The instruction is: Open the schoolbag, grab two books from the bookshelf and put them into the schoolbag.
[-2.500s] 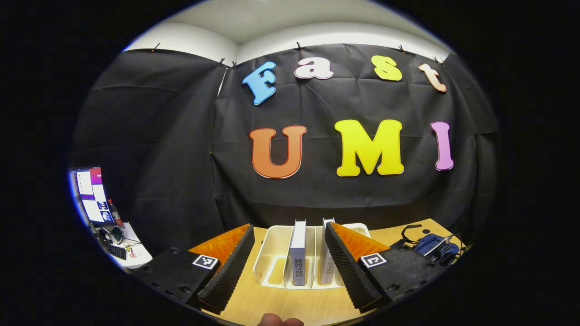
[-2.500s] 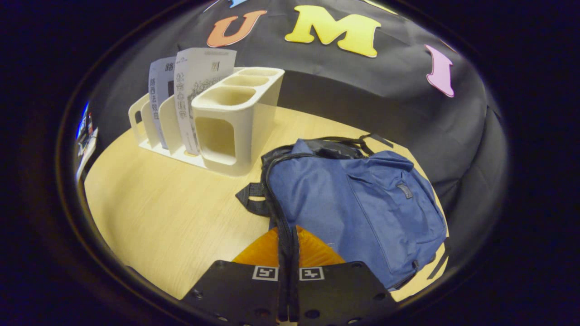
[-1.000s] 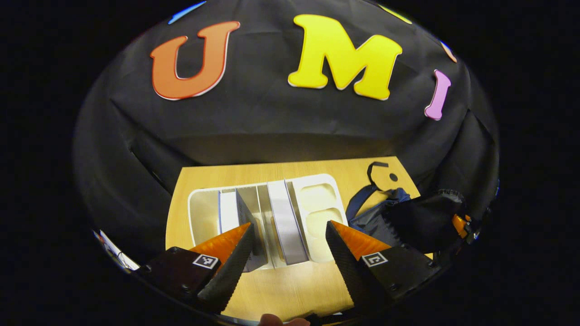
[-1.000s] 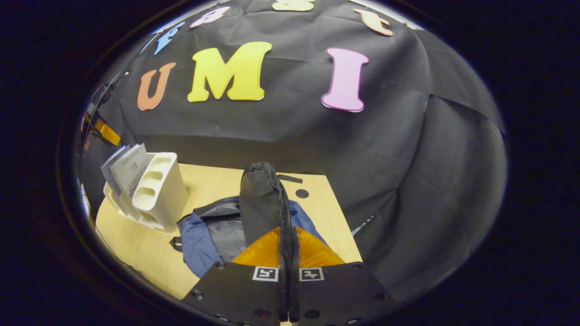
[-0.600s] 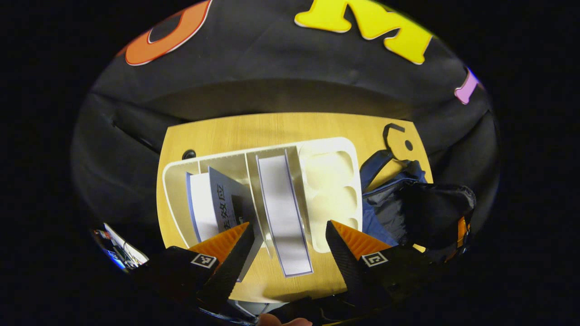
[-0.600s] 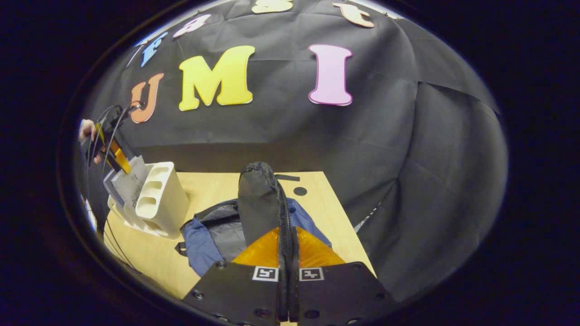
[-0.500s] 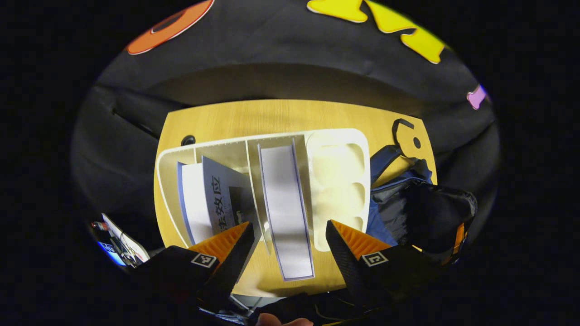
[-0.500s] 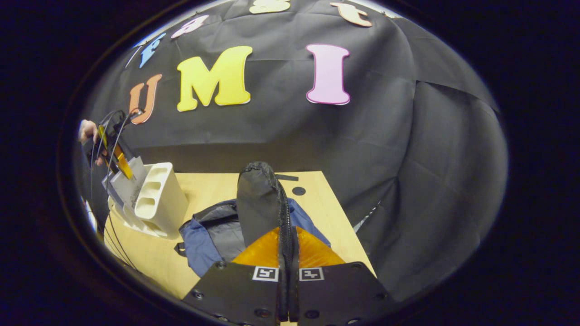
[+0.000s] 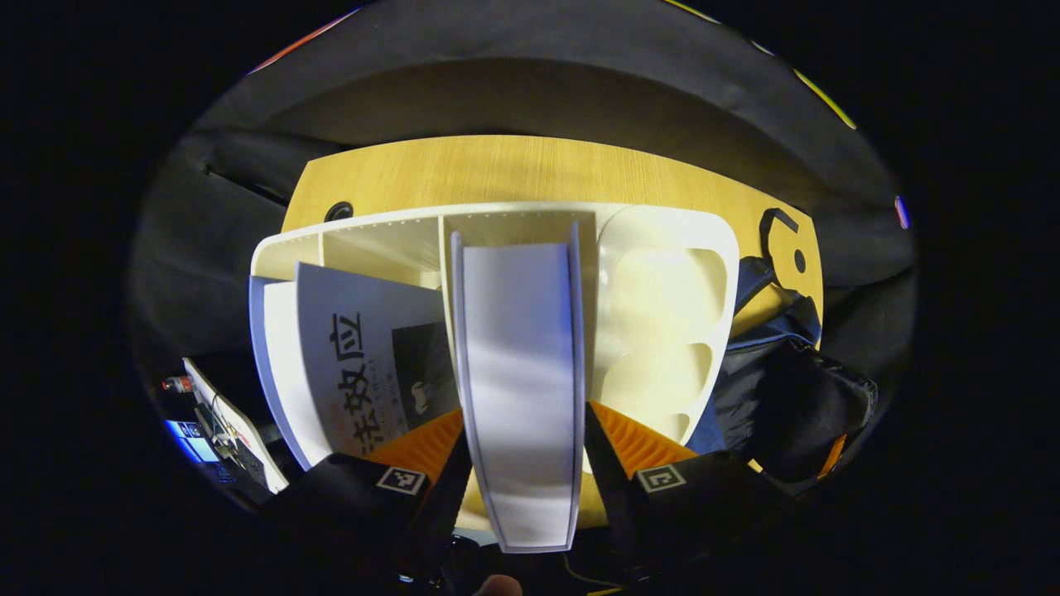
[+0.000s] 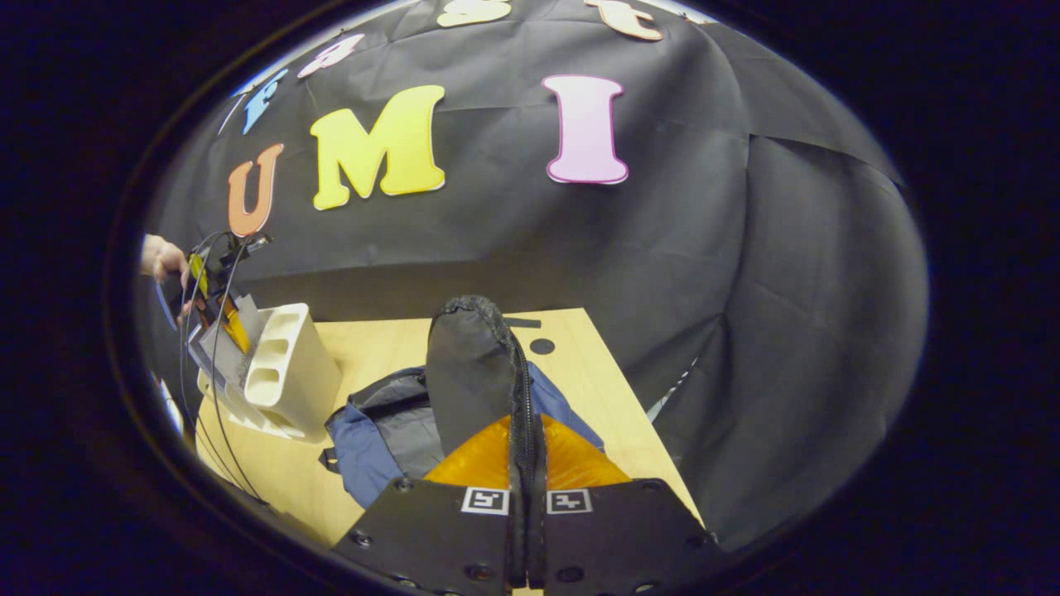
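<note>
In the left gripper view I look straight down on a white bookshelf rack. My left gripper straddles the middle book, which stands with its page edge up, and both fingers press on its sides. A second book with a printed cover leans in the left slot. The blue schoolbag lies on the table beside the rack. My right gripper is shut on the zipper edge of the bag's dark flap and holds it up, leaving the bag open.
The wooden table has a round black hole behind the rack. A black bag strap loops on the table. A side desk with a screen sits low left. A hand holds the left gripper above the rack.
My left gripper has dropped onto the rack and its fingers have closed in against the middle book. The right gripper keeps the bag flap lifted, hardly moving.
</note>
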`<state>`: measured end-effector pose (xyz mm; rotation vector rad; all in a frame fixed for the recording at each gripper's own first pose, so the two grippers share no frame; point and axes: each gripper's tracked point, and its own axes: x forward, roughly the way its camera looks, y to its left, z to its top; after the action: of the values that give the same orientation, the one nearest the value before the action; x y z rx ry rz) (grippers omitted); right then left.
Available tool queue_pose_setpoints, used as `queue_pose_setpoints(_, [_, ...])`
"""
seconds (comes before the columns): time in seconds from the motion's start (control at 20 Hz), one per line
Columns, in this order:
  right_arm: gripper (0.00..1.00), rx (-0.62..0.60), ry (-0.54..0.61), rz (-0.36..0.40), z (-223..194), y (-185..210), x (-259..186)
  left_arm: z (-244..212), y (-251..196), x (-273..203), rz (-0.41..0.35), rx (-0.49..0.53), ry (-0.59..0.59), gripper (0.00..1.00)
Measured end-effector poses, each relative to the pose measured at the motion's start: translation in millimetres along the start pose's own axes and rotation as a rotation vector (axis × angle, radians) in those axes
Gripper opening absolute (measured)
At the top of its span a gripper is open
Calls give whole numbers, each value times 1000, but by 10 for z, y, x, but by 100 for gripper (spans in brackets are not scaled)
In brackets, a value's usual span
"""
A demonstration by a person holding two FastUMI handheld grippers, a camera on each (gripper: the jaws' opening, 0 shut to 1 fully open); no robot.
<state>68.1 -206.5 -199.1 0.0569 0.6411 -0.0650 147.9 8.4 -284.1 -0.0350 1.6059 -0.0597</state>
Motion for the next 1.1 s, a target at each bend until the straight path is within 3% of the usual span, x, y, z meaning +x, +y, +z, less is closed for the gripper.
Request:
queue_pose_setpoints(0.2, [2,8,-7,4,-4,-23,11,-59,46,39,31,-23,45,50])
queue_pose_setpoints(0.35, [2,3,-7,2,-23,-36,36,-109,102,-78,59,-18,66,48])
queue_pose_setpoints(0.5, [2,-9,-7,4,-13,-17,39,-174,163,-374,58,19,16,46])
queue_pose_setpoints(0.7, [2,-34,-5,9,2,46,38,-628,114,-998,-40,23,-8,46])
queue_pose_setpoints(0.9, [2,-55,1,-1,3,76,34,-940,281,-1586,-101,12,-118,44])
queue_pose_setpoints(1.1, [2,-61,4,-7,6,106,-11,-1142,124,-1923,-280,0,-261,46])
